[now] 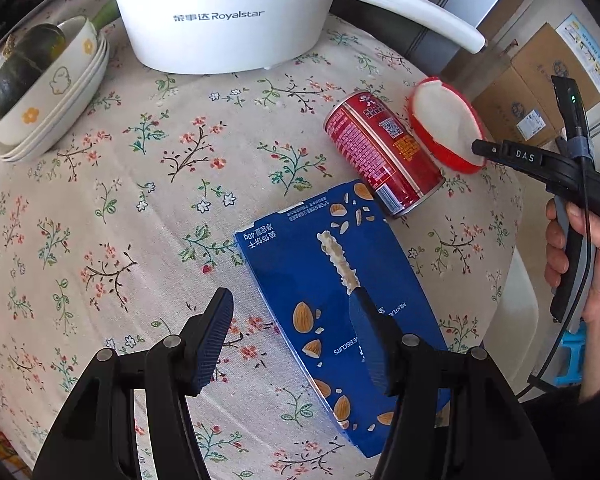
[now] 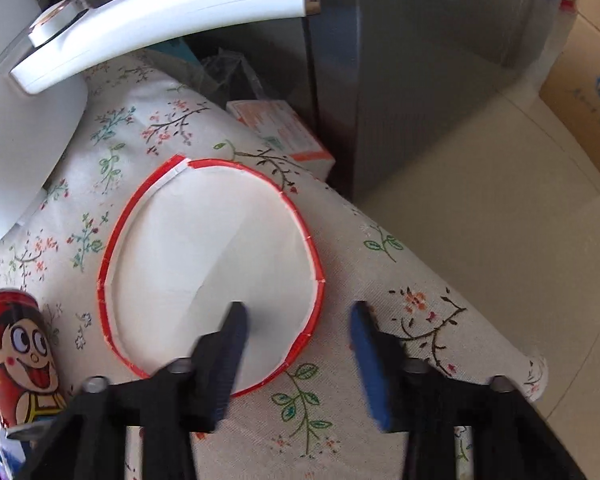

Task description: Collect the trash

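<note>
While the white Royalstar pot (image 1: pixel 228 16) stands at the far side of the flowered desk (image 1: pixel 100 220), everything else can be placed from it. To the pot's left sits a stack of bowls (image 1: pixel 60 92) with a dark green squash (image 1: pixel 24 64) in the top one. In front of the pot, toward the viewer, the left hand-held gripper (image 1: pixel 290 312) hovers with its fingers spread apart and holding nothing; its right finger lies over a blue almond biscuit box (image 1: pixel 332 280) that rests flat on the cloth. Just beyond the box, in front of the pot's right side, a red drink can (image 1: pixel 380 152) lies on its side, its near end touching the box's far corner. Under the tip of the pot's long handle (image 2: pixel 180 8), a red-rimmed white paper lid (image 2: pixel 212 256) lies flat near the desk's right edge, just beside the can. The right hand-held gripper (image 2: pixel 298 320) hovers over the lid with its fingers apart, the lid's near rim falling between them.
</note>
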The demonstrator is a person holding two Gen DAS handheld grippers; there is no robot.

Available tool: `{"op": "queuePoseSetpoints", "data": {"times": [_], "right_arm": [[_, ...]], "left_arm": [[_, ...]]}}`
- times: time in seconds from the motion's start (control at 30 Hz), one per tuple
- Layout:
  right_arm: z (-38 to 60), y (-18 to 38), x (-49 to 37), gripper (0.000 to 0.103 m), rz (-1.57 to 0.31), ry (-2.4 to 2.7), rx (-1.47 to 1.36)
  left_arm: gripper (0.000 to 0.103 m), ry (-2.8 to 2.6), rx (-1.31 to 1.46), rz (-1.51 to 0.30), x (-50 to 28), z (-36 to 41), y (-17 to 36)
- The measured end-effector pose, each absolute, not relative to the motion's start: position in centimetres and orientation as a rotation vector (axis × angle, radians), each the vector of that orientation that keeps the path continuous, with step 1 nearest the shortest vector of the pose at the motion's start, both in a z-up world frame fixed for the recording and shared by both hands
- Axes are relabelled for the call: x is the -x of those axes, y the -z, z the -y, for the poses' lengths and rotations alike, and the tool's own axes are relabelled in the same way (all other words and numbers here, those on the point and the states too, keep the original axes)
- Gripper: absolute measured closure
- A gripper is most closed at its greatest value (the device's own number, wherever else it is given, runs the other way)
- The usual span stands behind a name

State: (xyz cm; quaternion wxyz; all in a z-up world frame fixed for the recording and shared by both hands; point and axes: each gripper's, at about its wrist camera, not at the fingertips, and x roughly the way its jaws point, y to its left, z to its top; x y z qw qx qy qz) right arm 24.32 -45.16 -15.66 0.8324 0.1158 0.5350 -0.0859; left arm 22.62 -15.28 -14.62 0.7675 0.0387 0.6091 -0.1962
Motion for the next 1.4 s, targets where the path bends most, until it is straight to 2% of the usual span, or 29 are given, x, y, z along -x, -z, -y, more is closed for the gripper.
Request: {"op": "queuePoseSetpoints", "data": {"times": [0.13,0.33,0.57,0.67,0.83,1.1,1.17,1.3,1.4], "right_arm": [[44.2,16.2,-23.4,0.094,-1.162,0.061,-0.325],[44.1,15.4,-21.7,0.098,-1.151,0.053,-0.373],[43.3,12.8,-19.9,0.099,-1.110,0.004,-0.325],[43.2,13.3,-19.6,0.099,-1.127,-0.002,-0.309],[42.9,13.7,-19.3,0.099,-1.136,-0.028,-0.299],[42.9,14.2,-19.0,0.099,-1.151,-0.069,-0.297],[43.1,14.6,-18.8,0.099,-1.164,-0.074,-0.290],[43.1,14.9,-17.8,0.099,-1.180,-0.080,-0.269],[43.1,14.8,-16.9,0.099,-1.181,-0.087,-0.255]], "left_arm": [[0.040,0.434,-0.108,-1.318,-22.4,16.0,14.6],[0.040,0.457,-0.067,-1.339,-21.4,16.7,14.6],[0.036,0.400,-0.048,-1.344,-19.4,18.6,14.4],[0.036,0.367,0.007,-1.356,-18.7,19.0,14.5],[0.033,0.209,-0.152,-1.328,-17.5,21.2,15.1],[0.032,0.108,-0.074,-1.301,-17.6,21.2,15.1],[0.030,0.114,-0.032,-1.296,-17.7,20.7,15.2],[0.017,0.205,-0.123,-1.298,-16.3,22.5,15.8],[0.016,0.234,-0.222,-1.287,-14.4,24.1,16.1]]}}
